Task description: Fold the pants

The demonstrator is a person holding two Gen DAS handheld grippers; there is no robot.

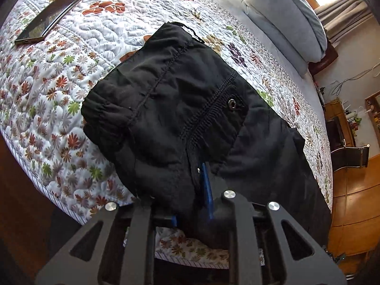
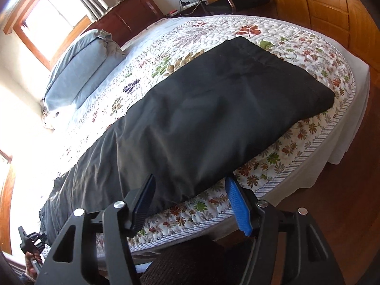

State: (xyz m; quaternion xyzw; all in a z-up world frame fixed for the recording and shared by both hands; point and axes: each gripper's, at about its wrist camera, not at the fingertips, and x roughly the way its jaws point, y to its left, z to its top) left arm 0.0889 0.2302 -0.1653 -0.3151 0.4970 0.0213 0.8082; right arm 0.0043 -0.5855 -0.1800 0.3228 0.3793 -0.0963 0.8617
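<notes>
Pants [image 1: 180,109] fill my left claw [image 1: 190,197]: its jaws are closed on a bunch of the black cloth near the waist, with one blue pad [image 1: 206,190] showing at the fold and the other buried under fabric. From that grip the waist end lies folded over on the bed, elastic band and a side seam up, and a metal snap [image 1: 231,103] beside a ribbed strip. A black drawstring loops off the far edge of the waistband.

My right claw [image 2: 190,198] is wide open and holds nothing. Its blue pad [image 2: 237,204] stands over the quilt's striped edge, and its dark pad [image 2: 142,201] is over the near hem of the pants [image 2: 213,109]; I cannot tell whether either touches the cloth. Past it the legs lie flat along the near edge of the bed, running to a squared end close to the corner. At the lower left of that view my left claw [image 2: 30,239] shows small, at the other end of the garment.

Under everything is a floral quilt [image 1: 47,90]. A phone [image 1: 49,17] lies well apart from the pants, toward the far side. A folded grey duvet [image 1: 285,16] sits at the head of the bed, below a curtained window [image 2: 49,16]. A wooden floor [image 2: 320,7] and a dark chair [image 1: 351,154] lie beyond.
</notes>
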